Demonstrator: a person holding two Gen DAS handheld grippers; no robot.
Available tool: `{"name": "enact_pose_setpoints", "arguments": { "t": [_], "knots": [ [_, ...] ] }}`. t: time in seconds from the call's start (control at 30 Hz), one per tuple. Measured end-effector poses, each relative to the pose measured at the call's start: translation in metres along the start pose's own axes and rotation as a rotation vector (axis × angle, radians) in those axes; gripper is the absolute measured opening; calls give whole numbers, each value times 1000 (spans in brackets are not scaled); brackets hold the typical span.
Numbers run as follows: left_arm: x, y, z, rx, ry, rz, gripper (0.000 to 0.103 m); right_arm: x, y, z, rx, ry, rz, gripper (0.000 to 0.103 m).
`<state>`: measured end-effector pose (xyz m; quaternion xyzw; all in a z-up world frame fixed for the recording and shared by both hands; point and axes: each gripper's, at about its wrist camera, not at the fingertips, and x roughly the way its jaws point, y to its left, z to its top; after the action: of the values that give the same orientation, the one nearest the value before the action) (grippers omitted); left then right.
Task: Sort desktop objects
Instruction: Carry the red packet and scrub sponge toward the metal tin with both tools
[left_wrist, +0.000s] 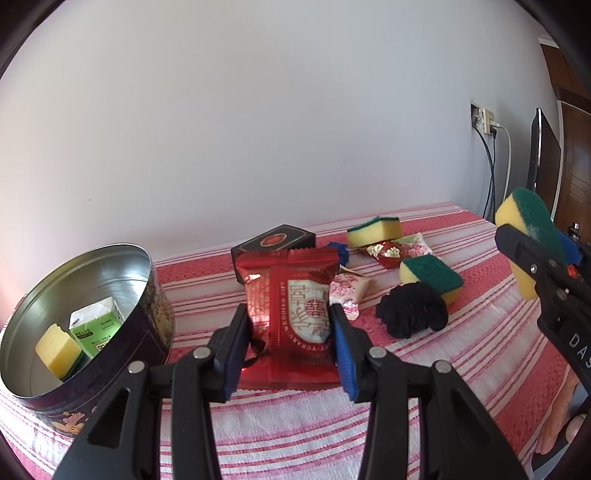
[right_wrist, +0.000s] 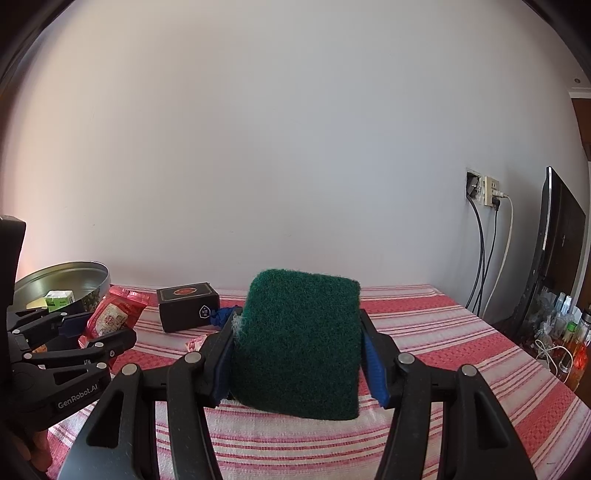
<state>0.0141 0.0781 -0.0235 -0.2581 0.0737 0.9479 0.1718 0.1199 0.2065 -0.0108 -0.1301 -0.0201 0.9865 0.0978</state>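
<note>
the left gripper (left_wrist: 291, 332) is pinching a crinkly, slippery red foil snack packet (left_wrist: 295, 314) by its edges; the right gripper's (right_wrist: 299, 354) jaws are squeezing a soft, light green-and-yellow sponge (right_wrist: 299, 347), at 3 o'clock from the packet.

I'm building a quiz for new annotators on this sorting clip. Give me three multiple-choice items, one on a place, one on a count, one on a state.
1. Where is the green carton?
A. Inside the round tin
B. On the black box
C. Under the black cloth bundle

2. How many sponges lie on the striped cloth outside the tin, not held?
A. None
B. Two
C. Four

3. What is the right gripper doing?
A. Hanging open
B. Shut on a sponge
C. Shut on a red packet

Answers:
1 A: the green carton stands inside the round tin, beside a sponge.
2 B: one sponge lies near the wall and another by the black cloth bundle.
3 B: the right gripper clamps the green-faced sponge; the left gripper has the red packet.
</note>
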Motion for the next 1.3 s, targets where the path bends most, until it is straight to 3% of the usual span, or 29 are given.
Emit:
{"name": "enact_pose_setpoints", "arguments": {
  "t": [1.3],
  "knots": [
    [-20,28,-11,-39,-16,17,42,-20,42,-4,-9,15,113,60]
  ]
}}
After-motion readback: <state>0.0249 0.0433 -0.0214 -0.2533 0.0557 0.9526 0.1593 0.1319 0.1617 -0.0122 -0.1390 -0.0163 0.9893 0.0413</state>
